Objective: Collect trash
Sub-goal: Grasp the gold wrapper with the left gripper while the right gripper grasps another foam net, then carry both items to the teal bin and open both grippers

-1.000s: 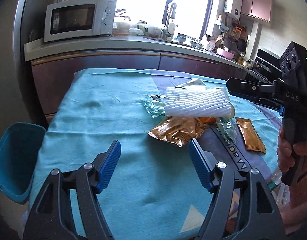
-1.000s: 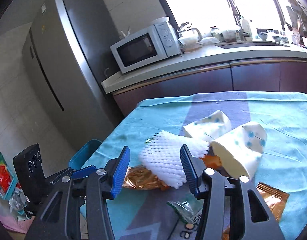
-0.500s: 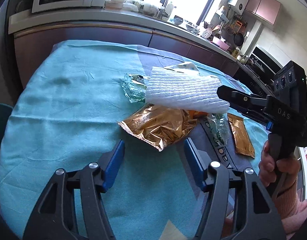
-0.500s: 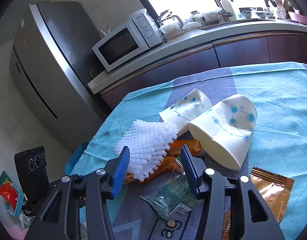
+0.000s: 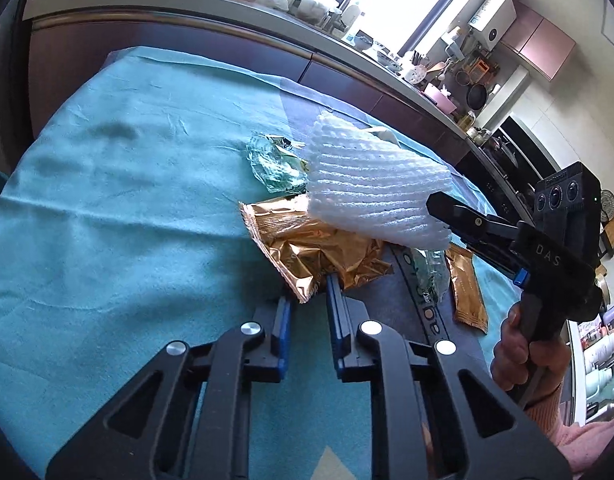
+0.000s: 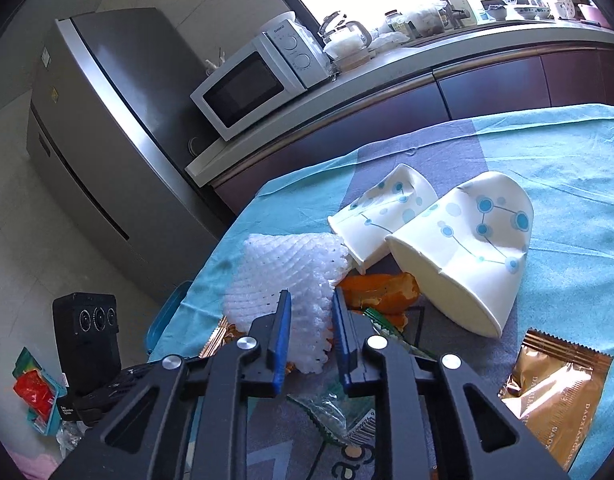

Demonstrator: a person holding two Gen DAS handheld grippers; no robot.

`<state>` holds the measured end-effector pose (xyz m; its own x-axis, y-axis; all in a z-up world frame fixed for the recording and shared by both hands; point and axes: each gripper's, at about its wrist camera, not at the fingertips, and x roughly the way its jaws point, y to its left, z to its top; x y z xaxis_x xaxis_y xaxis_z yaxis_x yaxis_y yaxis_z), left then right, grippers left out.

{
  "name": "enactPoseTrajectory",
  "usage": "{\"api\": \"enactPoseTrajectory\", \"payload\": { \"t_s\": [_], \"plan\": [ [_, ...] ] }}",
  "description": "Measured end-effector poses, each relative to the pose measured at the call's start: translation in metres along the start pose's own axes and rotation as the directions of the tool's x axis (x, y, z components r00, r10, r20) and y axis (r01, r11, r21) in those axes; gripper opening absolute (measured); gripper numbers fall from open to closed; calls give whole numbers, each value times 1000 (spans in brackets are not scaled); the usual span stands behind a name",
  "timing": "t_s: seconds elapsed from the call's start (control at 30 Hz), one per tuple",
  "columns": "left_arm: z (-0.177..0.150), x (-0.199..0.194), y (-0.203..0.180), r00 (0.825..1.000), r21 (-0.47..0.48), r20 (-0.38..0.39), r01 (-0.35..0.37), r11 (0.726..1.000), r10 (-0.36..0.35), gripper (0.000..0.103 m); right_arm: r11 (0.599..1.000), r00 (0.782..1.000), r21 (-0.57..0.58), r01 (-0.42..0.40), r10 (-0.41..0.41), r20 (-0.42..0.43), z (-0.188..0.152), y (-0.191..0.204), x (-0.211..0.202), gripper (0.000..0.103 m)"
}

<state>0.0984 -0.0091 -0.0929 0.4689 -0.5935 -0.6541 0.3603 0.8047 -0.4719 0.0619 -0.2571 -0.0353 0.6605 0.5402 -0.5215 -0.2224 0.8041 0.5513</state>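
A crumpled gold foil wrapper (image 5: 315,248) lies on the teal tablecloth (image 5: 127,200). My left gripper (image 5: 307,292) is shut on its near corner. A white foam fruit net (image 5: 371,188) lies over the wrapper; in the right wrist view my right gripper (image 6: 309,308) is shut on this net (image 6: 283,276). The right gripper also shows at the net's right end in the left wrist view (image 5: 447,216). Orange peel (image 6: 379,292) lies beside the net.
Two dotted paper cups (image 6: 463,248) lie on their sides behind the net. A flat gold sachet (image 6: 555,392) lies at right. Clear green wrappers (image 5: 275,164) lie nearby. A blue bin (image 6: 167,316) stands off the table's left edge. Counter, microwave (image 6: 259,84) and fridge stand behind.
Both grippers moved in and closed: the left on the gold wrapper's corner, the right on the foam net. Both were open half a second ago.
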Motion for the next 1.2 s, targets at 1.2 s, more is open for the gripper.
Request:
{"api": "enactPoseTrajectory", "payload": {
  "t_s": [1.2],
  "plan": [
    [-27,-123,30,968,-48,200,-143,989,149,11,982,985,-76,-175,175,-4,15,57,9,15]
  ]
}}
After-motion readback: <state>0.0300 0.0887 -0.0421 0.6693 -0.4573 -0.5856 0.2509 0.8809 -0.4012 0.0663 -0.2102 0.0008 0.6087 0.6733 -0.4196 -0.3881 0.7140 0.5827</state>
